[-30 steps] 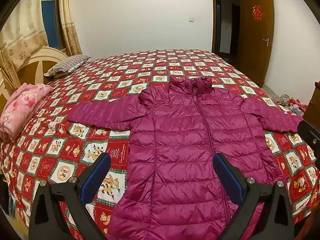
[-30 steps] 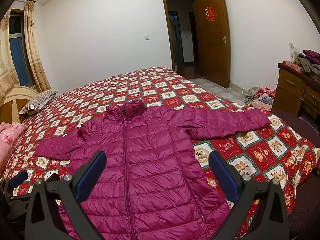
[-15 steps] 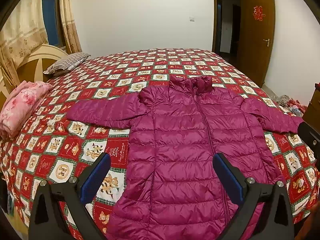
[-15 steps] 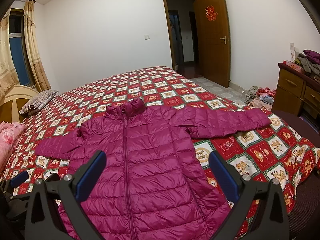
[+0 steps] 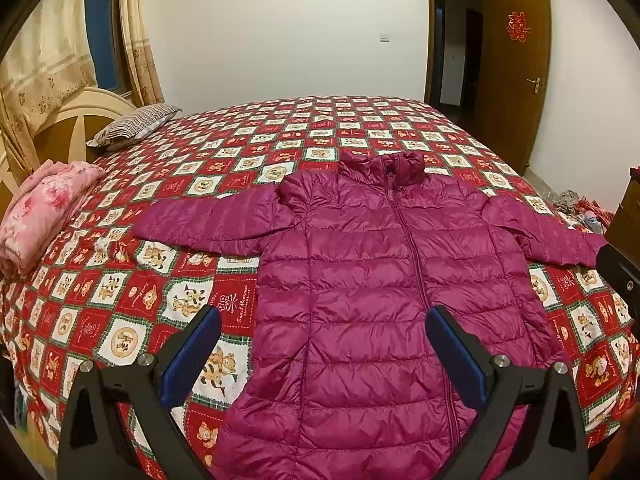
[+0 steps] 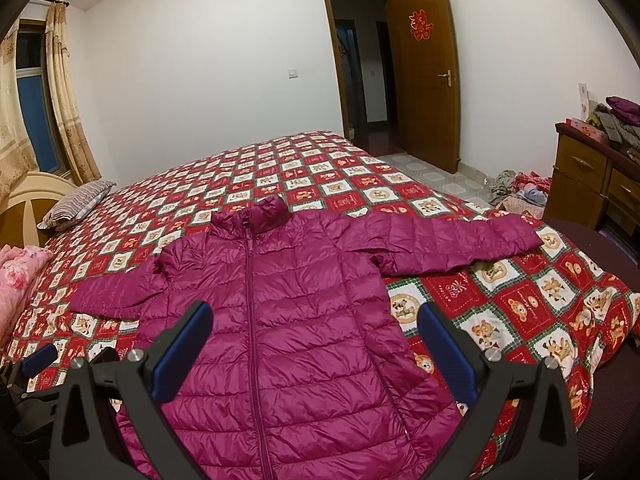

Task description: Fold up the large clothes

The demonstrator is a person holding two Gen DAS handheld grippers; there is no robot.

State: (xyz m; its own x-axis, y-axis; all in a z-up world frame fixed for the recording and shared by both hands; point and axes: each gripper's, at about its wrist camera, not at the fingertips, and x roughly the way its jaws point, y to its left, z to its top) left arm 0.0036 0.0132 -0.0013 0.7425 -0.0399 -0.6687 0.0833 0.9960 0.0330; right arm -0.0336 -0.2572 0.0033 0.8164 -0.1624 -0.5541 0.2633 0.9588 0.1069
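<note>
A magenta quilted puffer jacket [image 5: 380, 280] lies flat and zipped on the bed, collar away from me, both sleeves spread out sideways. It also shows in the right wrist view [image 6: 280, 300]. My left gripper [image 5: 323, 354] is open and empty, held above the jacket's lower left part. My right gripper [image 6: 315, 350] is open and empty above the jacket's lower right part. The left gripper's blue pad [image 6: 39, 355] shows at the lower left of the right wrist view.
The bed has a red checked cover [image 5: 120, 300]. A pink folded blanket [image 5: 44, 208] and a striped pillow [image 5: 136, 126] lie at the left by the headboard. A wooden dresser [image 6: 592, 184] stands at the right. Clothes lie on the floor [image 6: 520, 190] near the open door.
Both grippers have shifted only slightly; the left view has tilted a little. The jacket has not moved and both grippers stay open.
</note>
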